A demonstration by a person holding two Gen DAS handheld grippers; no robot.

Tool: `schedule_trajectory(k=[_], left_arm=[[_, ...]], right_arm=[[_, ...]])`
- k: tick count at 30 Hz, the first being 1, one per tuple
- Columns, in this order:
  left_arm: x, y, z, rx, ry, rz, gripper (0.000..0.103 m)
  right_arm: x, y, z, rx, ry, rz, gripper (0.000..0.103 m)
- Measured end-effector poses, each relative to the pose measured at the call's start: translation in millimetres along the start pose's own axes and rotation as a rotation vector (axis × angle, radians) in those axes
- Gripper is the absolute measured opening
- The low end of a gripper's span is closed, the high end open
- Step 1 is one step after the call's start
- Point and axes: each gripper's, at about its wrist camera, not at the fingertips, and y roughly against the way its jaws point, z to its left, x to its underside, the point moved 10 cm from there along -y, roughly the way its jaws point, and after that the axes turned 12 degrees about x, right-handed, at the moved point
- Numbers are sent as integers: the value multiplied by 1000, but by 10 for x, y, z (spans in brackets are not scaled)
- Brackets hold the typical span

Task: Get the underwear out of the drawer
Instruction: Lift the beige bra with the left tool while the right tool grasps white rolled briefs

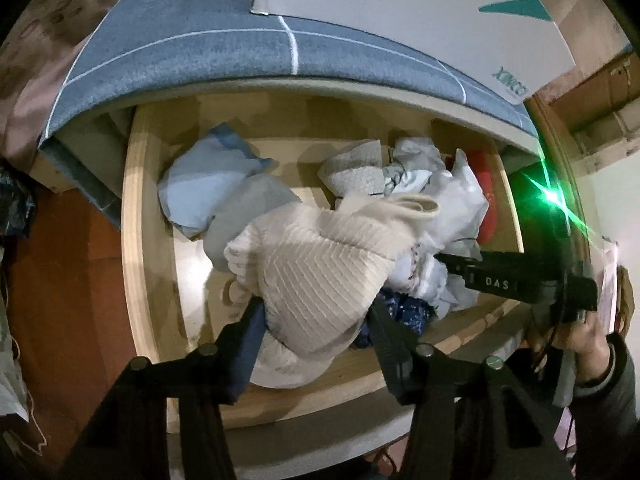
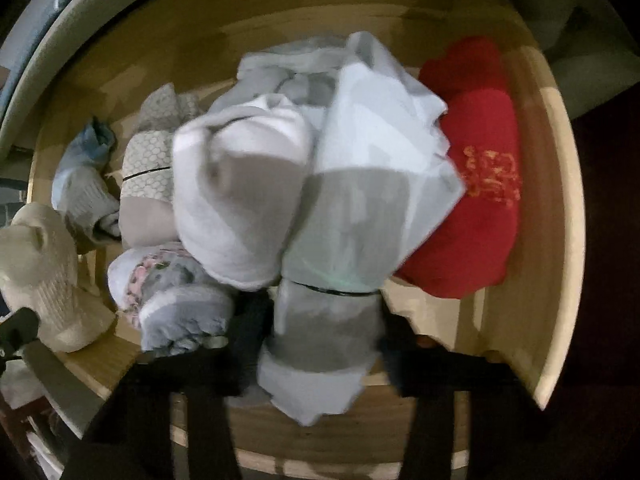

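Observation:
An open wooden drawer holds a heap of folded underwear and socks. My left gripper points down into it, and its fingers press both sides of a cream ribbed garment that bulges up between them. In the right wrist view my right gripper is shut on the lower end of a pale grey-white bundle ringed by a thin black band. The left wrist view shows the right gripper as a black bar reaching into the white pile from the right. The cream garment stands at that view's left edge.
A red garment with gold embroidery lies against the drawer's right wall. A light blue piece sits at the back left. A blue-grey blanket and a white box overhang the drawer. A person's hand grips the right tool.

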Motion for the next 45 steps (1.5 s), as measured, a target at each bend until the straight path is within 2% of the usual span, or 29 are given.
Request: schedule_trajectory(k=[5,12,14,20,24,31,34,41,45], left_arm=[[32,-55,-35,-16,-27,-7,53],[-1,-183,18,-31,-5,-19,53],[-12,-221,25,-39,-9,-23,56],[26,-346,-44,-53,-63,25,61],[152,-394,-95,-51,-115,105,66],[286,-451,-51,-125,-169,150,67],[251,-569,-23,-192,-184,157,67],[171,-785,10,-296,-186,178,68],[117,-832,-19,-301,-188,149,67]], right_arm=[[15,182,-101,-15,-15,-68,32],[29,570,-225,62,19,-169,30],[56,600,-223,66,15,-170,30],[118,450,-248,-24,-24,-110,30],[141,415,-218,-40,-23,-100,31],[135,374,-182,-91,-58,-86,32],[148,396,-208,-93,-53,-89,32],[154,401,-240,-95,-56,-90,32],[179,428,-206,-74,-30,-103,32]])
